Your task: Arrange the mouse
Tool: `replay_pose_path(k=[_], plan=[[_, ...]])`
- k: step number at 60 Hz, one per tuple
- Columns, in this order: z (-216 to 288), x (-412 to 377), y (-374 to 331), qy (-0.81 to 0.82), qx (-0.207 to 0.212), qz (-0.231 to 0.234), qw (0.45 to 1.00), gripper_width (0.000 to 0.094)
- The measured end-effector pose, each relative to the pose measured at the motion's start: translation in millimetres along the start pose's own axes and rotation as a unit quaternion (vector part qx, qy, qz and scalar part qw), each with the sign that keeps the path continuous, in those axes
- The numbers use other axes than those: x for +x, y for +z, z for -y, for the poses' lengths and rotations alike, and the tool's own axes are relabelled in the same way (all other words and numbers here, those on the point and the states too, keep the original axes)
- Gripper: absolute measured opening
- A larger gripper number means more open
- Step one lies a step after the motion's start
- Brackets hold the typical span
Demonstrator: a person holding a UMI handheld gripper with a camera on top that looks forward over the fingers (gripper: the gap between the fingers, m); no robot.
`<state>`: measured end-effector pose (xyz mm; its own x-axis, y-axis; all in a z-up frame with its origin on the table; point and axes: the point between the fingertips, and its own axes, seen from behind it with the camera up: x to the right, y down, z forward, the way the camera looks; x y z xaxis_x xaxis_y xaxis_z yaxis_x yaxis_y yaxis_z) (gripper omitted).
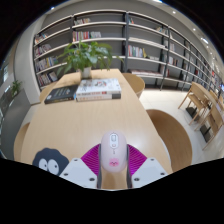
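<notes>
White mouse (113,152) sits clamped between my jaws, both pink pads (95,158) pressing its sides, held over the near end of the wooden bench (70,125). Beyond lie two books (85,92), one potted plant (86,54), and bookshelves (150,45) behind.

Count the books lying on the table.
2: a dark book and a white book beside it, both before the potted plant, beyond the mouse between the jaws. More may be hidden.
</notes>
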<state>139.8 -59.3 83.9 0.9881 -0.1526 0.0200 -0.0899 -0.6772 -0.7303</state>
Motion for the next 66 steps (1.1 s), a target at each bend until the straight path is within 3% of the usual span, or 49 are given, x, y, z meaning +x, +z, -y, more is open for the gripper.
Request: replay_pose_path(k=[11, 20, 30, 38, 45, 53, 57, 66], plan=[[111.3, -80.5, -70.1, -0.013, 0.104, 0.012, 0.994, 0.034], [119.8, -171.7, -99.9, -0.044, 0.128, 0.049, 0.99, 0.0339], [35.8, -240.4, -69.6, -0.075, 0.06, 0.078, 0.992, 0.0338], [-51.4, -245.1, -31.3, -0.073, -0.017, 0.07, 0.995, 0.034], [-96.9, -239.4, -12.0, -0.067, -0.055, 0.062, 0.994, 0.034], [-126.7, -233.1, 1.8, -0.066, -0.075, 0.052, 0.994, 0.0343], [-123.3, -233.4, 2.9, -0.06, -0.062, 0.057, 0.995, 0.0348], [-123.6, -232.8, 3.1, -0.059, -0.065, 0.06, 0.994, 0.0452]])
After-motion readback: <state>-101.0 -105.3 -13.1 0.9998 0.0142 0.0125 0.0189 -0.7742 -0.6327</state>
